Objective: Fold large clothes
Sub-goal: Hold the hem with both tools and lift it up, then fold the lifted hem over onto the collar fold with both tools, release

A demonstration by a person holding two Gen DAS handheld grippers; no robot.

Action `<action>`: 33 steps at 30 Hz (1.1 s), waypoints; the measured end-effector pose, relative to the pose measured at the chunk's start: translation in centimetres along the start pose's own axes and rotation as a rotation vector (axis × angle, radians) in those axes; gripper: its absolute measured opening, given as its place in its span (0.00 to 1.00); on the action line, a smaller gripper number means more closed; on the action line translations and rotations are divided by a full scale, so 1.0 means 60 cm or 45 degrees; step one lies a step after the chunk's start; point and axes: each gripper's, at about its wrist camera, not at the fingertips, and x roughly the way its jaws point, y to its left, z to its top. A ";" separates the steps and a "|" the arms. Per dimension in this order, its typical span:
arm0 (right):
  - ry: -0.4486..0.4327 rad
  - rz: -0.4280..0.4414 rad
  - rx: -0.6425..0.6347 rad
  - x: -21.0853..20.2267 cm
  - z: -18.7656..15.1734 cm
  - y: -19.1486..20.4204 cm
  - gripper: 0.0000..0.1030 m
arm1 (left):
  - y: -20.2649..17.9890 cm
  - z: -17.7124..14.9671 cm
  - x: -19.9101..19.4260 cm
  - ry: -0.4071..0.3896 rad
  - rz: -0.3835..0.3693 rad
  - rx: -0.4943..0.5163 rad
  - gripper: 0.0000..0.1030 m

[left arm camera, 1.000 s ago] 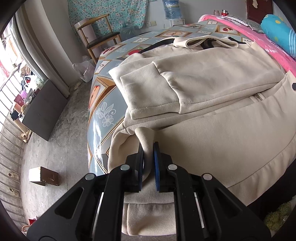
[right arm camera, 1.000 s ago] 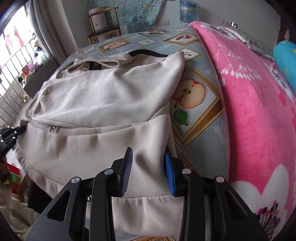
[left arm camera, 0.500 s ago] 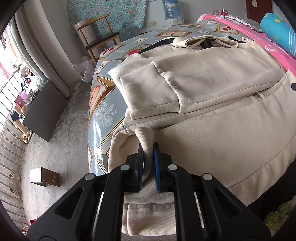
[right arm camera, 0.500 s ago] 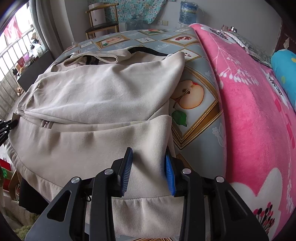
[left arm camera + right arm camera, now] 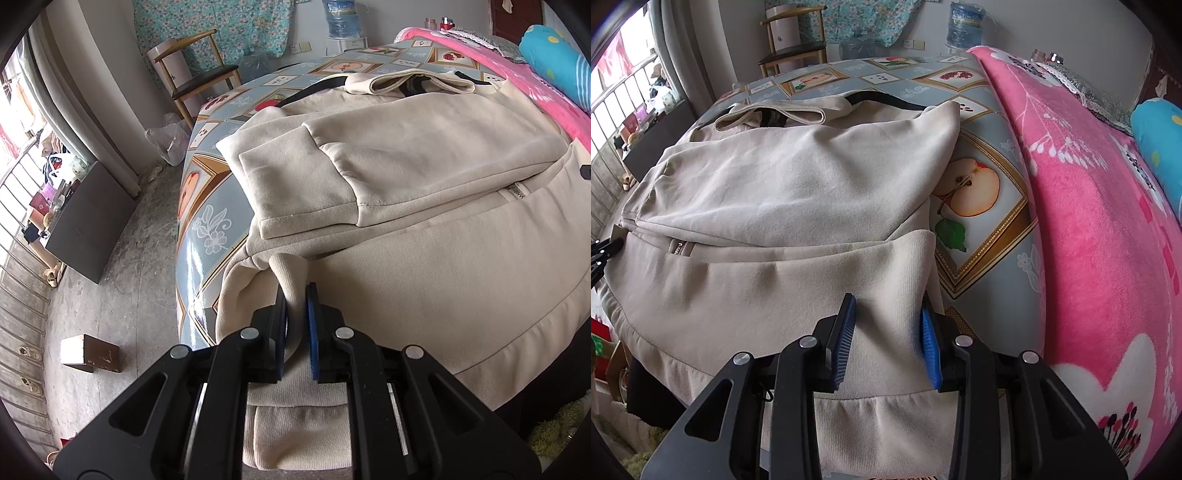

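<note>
Right tongs (image 5: 888,332) shifted slightly over the jacket (image 5: 798,192).

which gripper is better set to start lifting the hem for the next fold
Left. The left gripper is shut on a pinch of the jacket hem. The right gripper straddles the hem with its fingers apart.

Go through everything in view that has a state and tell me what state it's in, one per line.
Left gripper: shut, pinching a bunched corner of the hem.
Right gripper: jaws apart, straddling the other hem corner.
Beige sweatshirt: flat on the bed, partly folded.
Sleeve: folded across the body.
Zipper: cannot tell.
Pink blanket: spread over the bed.
</note>
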 end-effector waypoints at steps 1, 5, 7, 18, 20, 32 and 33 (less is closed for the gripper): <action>0.000 -0.001 0.000 0.000 0.000 0.000 0.32 | 0.000 0.000 0.000 0.000 0.000 0.000 0.09; -0.007 -0.010 -0.006 0.001 -0.001 0.001 0.32 | 0.000 0.000 0.000 -0.001 0.001 -0.001 0.09; -0.011 -0.019 -0.010 0.001 -0.002 0.002 0.32 | 0.001 0.000 0.000 -0.002 0.001 -0.002 0.09; -0.119 -0.138 -0.048 -0.031 -0.010 0.018 0.07 | 0.002 -0.003 -0.005 -0.063 0.046 -0.005 0.07; -0.158 -0.145 -0.055 -0.050 -0.017 0.020 0.06 | 0.000 -0.007 -0.018 -0.091 0.050 -0.007 0.05; -0.422 -0.104 0.036 -0.215 -0.081 0.021 0.06 | 0.037 -0.069 -0.218 -0.409 -0.108 -0.132 0.05; -0.440 -0.101 0.039 -0.222 -0.079 0.022 0.06 | 0.035 -0.070 -0.230 -0.430 -0.106 -0.129 0.05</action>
